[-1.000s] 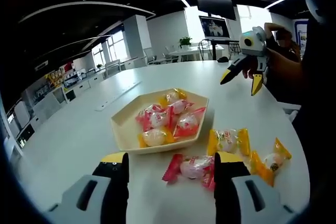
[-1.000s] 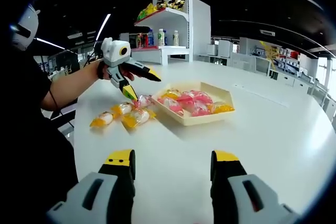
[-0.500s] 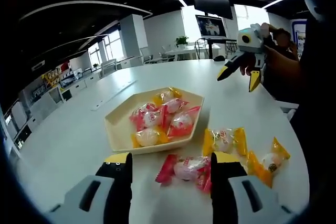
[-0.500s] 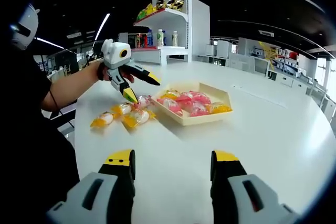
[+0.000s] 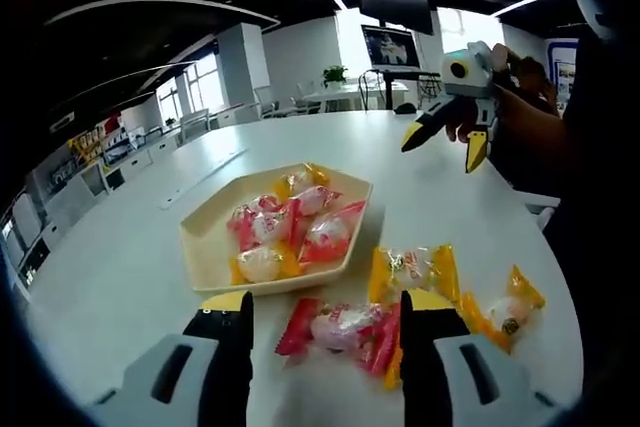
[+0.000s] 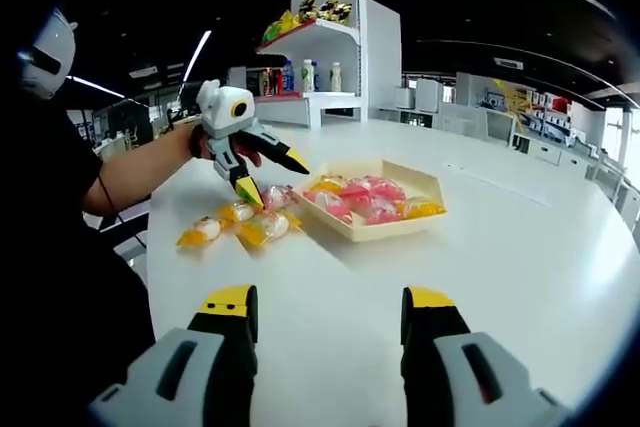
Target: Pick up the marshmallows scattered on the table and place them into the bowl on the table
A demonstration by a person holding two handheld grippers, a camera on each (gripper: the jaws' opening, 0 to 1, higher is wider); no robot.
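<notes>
I have the left gripper (image 5: 320, 332) low over the white table (image 5: 130, 257), its jaws spread wide on either side of a red-wrapped marshmallow (image 5: 340, 329) that lies on the tabletop between the yellow tips; I cannot tell whether either tip touches the wrapper. Just beyond it sits the shallow cream hexagonal bowl (image 5: 205, 247), holding several red- and yellow-wrapped marshmallows (image 5: 285, 230). To the right of the bowl lie two loose yellow-wrapped marshmallows, one near the bowl (image 5: 410, 269) and one nearer the table edge (image 5: 503, 310). From the right gripper view, the right gripper (image 6: 325, 312) hovers above bare tabletop, jaws wide and empty, well apart from the bowl (image 6: 385, 227). There I see the left gripper (image 6: 265, 175) in a hand, tips angled down at the loose sweets (image 6: 262, 226) beside the bowl.
</notes>
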